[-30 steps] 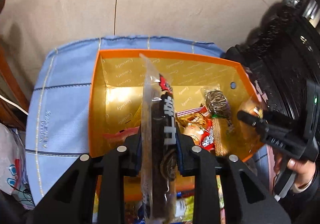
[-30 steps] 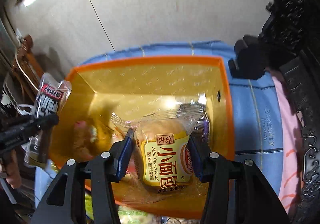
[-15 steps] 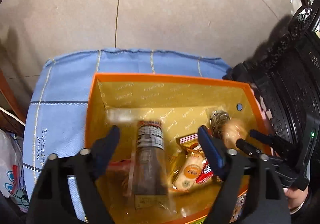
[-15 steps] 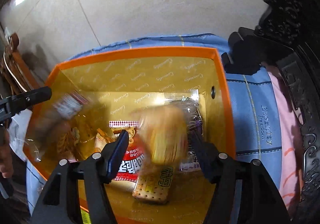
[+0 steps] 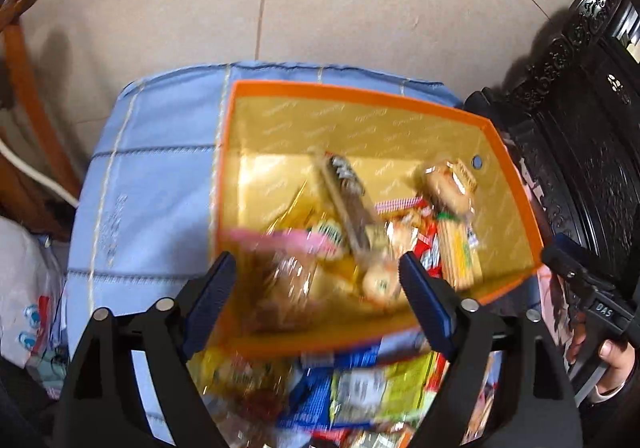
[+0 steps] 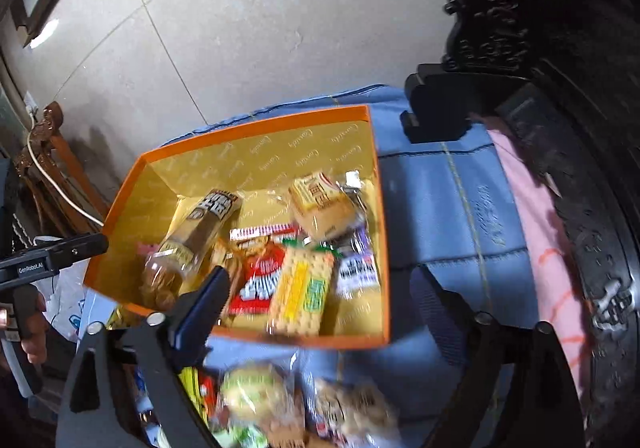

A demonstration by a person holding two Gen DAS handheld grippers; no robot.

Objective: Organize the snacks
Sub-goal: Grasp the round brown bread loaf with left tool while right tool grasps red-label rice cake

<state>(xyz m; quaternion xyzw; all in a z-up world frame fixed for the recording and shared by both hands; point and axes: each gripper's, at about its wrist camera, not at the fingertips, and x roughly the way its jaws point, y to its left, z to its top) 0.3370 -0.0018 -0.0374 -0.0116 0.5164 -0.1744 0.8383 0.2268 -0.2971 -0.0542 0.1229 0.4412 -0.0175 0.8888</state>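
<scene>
Snacks wait loose (image 6: 280, 404) at the bottom of the frame, below the orange box (image 6: 256, 131). We see our right gripper (image 6: 324, 308) and left gripper (image 5: 316, 300) opening wide, empty, the right one nearer the pile.

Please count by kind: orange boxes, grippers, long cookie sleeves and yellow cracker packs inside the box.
Orange box: 1
Grippers: 2 (left gripper, right gripper; jaws opening, nothing between them)
Long cookie sleeve: 1
Yellow cracker pack: 1
Total: 5
</scene>
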